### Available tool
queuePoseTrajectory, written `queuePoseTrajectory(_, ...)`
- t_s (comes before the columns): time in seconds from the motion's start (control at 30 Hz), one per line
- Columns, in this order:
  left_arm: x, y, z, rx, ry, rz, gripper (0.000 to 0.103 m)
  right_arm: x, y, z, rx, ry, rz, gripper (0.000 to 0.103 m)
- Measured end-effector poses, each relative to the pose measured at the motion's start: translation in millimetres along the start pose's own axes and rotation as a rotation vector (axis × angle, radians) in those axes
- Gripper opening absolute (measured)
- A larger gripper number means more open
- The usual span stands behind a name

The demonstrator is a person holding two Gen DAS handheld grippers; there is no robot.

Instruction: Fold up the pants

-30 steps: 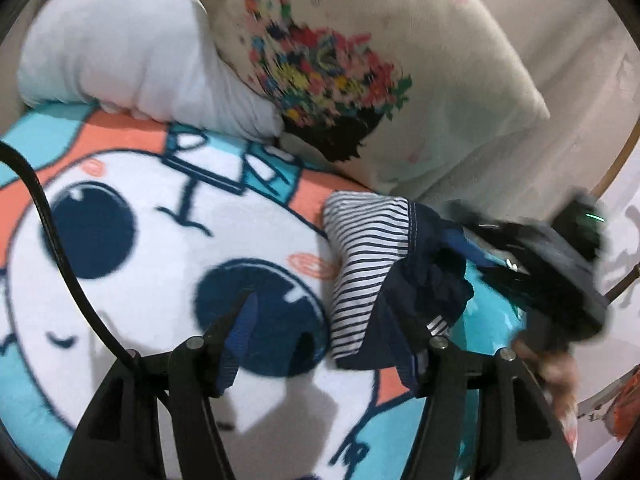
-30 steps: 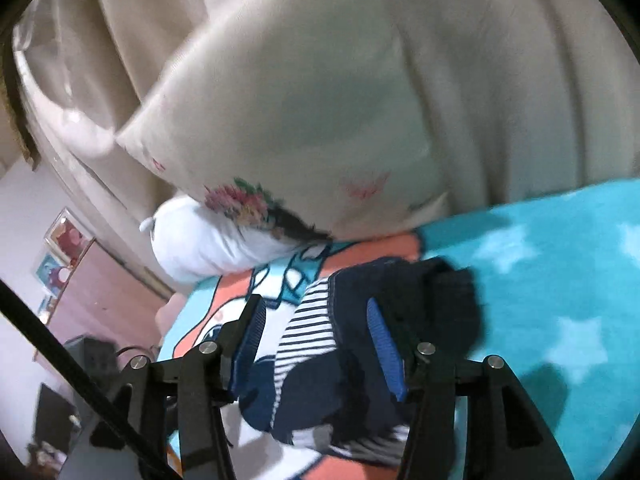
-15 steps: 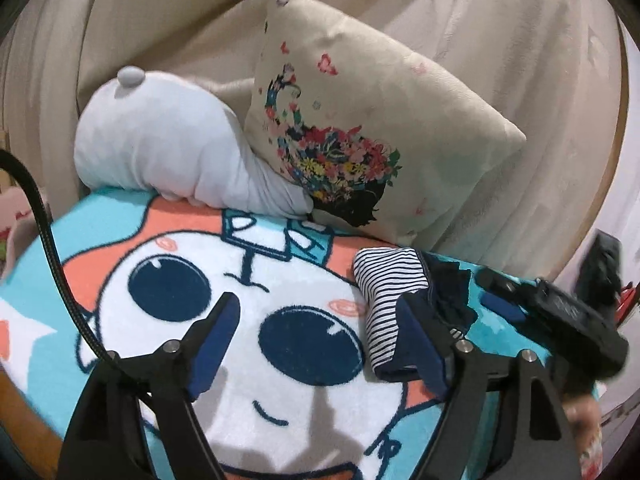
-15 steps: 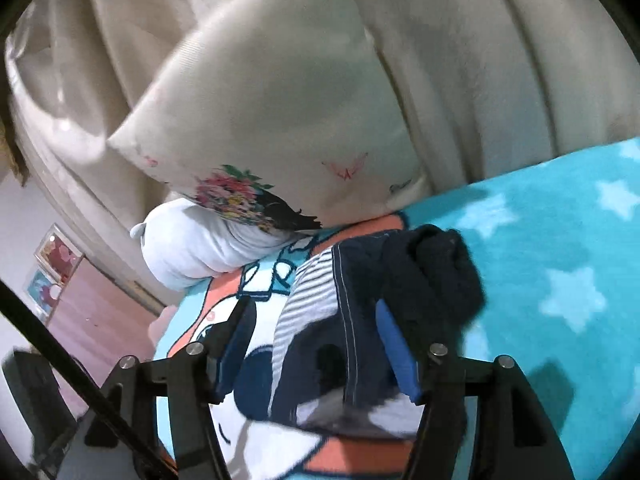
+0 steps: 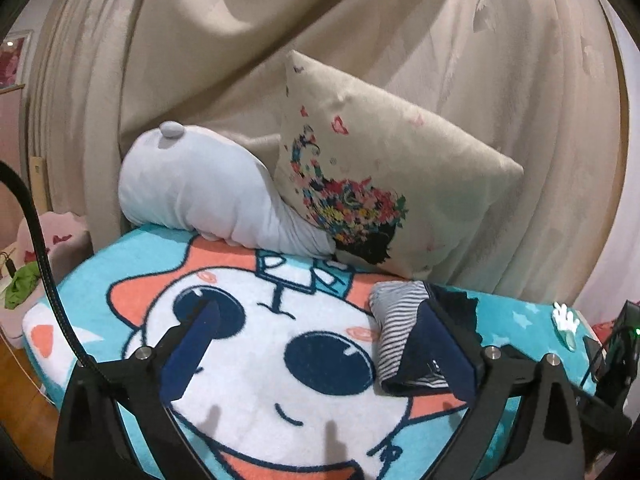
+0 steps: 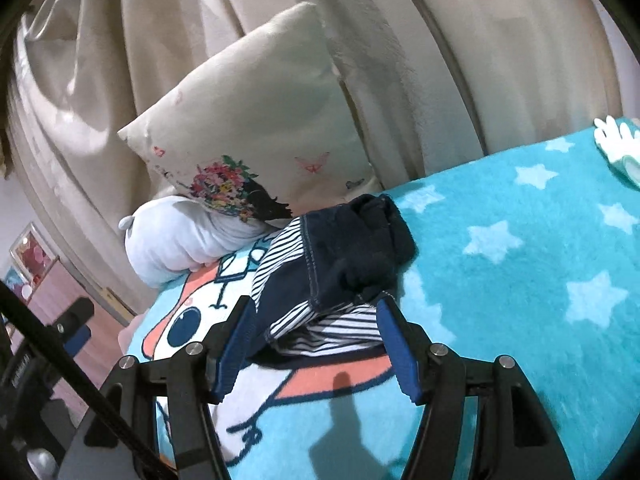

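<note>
The pants [image 5: 404, 336] are a small folded bundle of navy cloth with white-and-navy striped lining, lying on the cartoon blanket [image 5: 256, 344] near the pillows. In the right wrist view the pants [image 6: 336, 268] lie just beyond the fingertips. My left gripper [image 5: 320, 340] is open and empty, held above the blanket with the bundle by its right finger. My right gripper [image 6: 316, 344] is open and empty, held back from the near edge of the bundle. The other gripper's body shows at the right edge of the left wrist view [image 5: 616, 356].
A beige flower-print cushion [image 5: 384, 184] and a white plush pillow [image 5: 200, 196] lean on the cream curtain [image 5: 320, 40] behind the pants. The blanket's left edge drops to a wooden floor [image 5: 16, 380]. A white glove-shaped object [image 6: 616, 144] lies at the far right.
Both grippers have drawn back and up from the pants, so the bundle looks smaller and lies free on the blanket. The right gripper has pulled away from beside the bundle.
</note>
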State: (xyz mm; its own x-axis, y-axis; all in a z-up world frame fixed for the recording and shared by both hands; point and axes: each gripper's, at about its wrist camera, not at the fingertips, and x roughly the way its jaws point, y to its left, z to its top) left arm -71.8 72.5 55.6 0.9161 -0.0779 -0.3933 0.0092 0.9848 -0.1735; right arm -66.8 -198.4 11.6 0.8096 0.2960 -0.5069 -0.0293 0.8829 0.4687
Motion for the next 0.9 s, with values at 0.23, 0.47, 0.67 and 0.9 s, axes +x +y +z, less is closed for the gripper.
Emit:
queuePoseTrajectory(0.23,0.3,8.1,-10.8,-0.008,0.022,0.121,0.1,5.3,22.8,-14.4,-0.086,0.028,-0.012,0.069)
queuePoseTrajectory(0.47,17.6,26.2,-17.6,-0.077,0.056,0.153,0.102,10.8,33.0,-22.4,-0.146,0.044,-0.057,0.069)
queuePoseTrajectory(0.67,29.6,30.3,-22.9,-0.048,0.075,0.182,0.103,19.2,37.7,-25.8,-0.17,0.068,-0.07,0.07)
queuePoseTrajectory(0.9,39.5,27.6,-30.1,-0.034,0.139,0.132,0.103,32.9,45.0,-34.5,-0.19,0.118,-0.075,0.07)
